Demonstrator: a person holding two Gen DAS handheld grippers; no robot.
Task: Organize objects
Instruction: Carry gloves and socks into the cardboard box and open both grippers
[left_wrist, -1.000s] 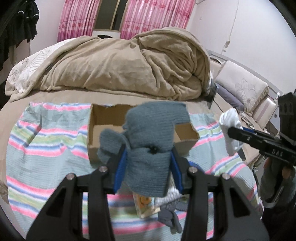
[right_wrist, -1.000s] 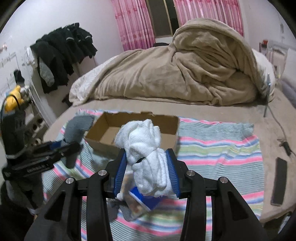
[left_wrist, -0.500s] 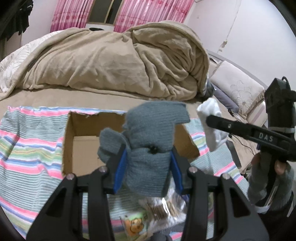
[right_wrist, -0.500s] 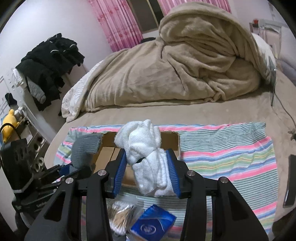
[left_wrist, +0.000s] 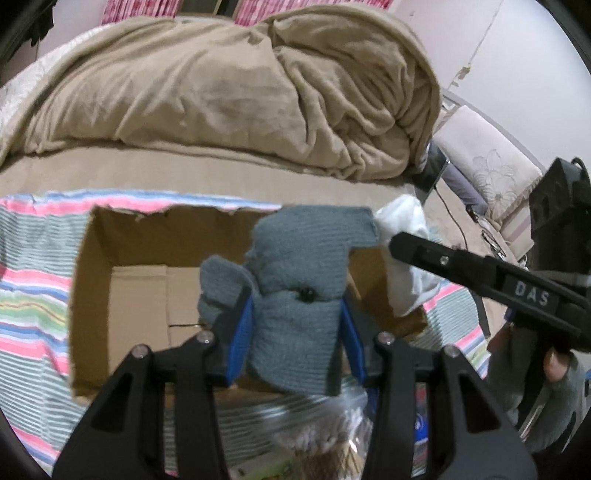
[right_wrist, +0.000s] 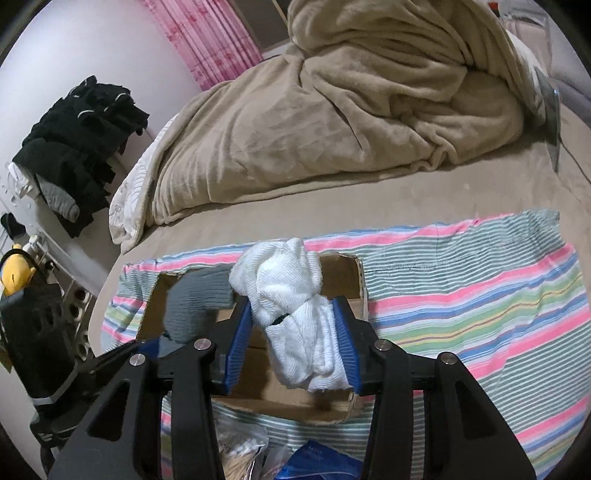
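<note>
My left gripper (left_wrist: 297, 325) is shut on a grey knitted sock bundle (left_wrist: 303, 280) and holds it above the open cardboard box (left_wrist: 92, 273). My right gripper (right_wrist: 291, 336) is shut on a white sock bundle (right_wrist: 291, 291) and holds it over the same box (right_wrist: 343, 269). In the left wrist view the white bundle (left_wrist: 402, 229) hangs over the box's right end. In the right wrist view the grey bundle (right_wrist: 195, 302) hangs over the box's left part. The box floor that shows is bare.
The box sits on a striped cloth (right_wrist: 480, 295) on a bed, with a heaped beige blanket (left_wrist: 229, 88) behind. A clear bag of cotton swabs (left_wrist: 332, 432) and a blue packet (right_wrist: 317, 461) lie in front of the box. Dark clothes (right_wrist: 81, 140) hang at the left.
Both grippers have moved forward and down toward the box, still holding their bundles; the bundles now hang over the box opening, closer together.
</note>
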